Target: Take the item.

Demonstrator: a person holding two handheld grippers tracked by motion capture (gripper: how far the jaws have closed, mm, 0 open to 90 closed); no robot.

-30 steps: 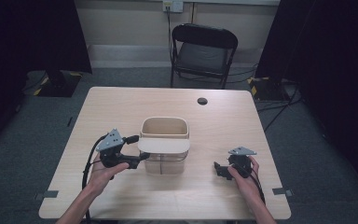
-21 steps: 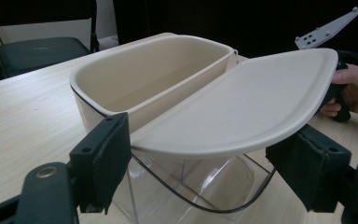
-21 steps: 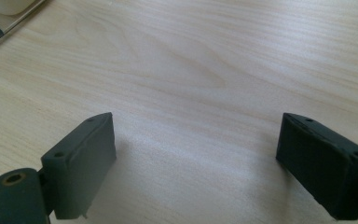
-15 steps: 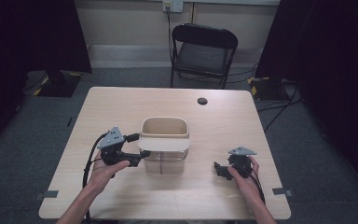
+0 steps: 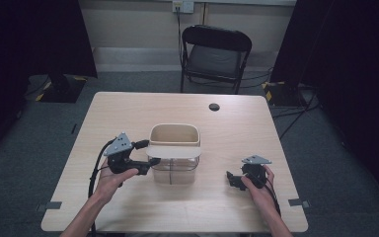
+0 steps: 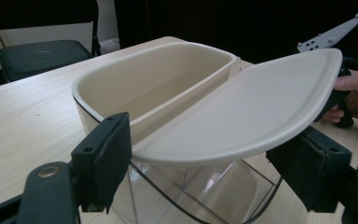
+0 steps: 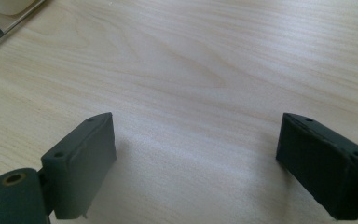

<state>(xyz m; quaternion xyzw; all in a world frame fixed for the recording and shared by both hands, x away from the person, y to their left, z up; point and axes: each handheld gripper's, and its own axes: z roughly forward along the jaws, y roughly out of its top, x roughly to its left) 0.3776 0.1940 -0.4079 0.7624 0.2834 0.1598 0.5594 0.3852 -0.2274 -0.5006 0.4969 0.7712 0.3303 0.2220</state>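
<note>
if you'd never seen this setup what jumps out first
The cream bin at the middle of the wooden table, seated in a clear container, with its flat lid lying over the near half. The left gripper stands at the bin's left side, jaws open on either side of the lid's edge. The right gripper sits apart on bare wood, also open.

Left claw [image 5: 145, 165], right claw [image 5: 231, 178]: 2 black jaws, grey 3-cornered plate, black cable.

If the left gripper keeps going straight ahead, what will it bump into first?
Probably the cream lid on the clear container. The left gripper has its jaws open on either side of the lid's near edge, so that edge is likely first.
</note>
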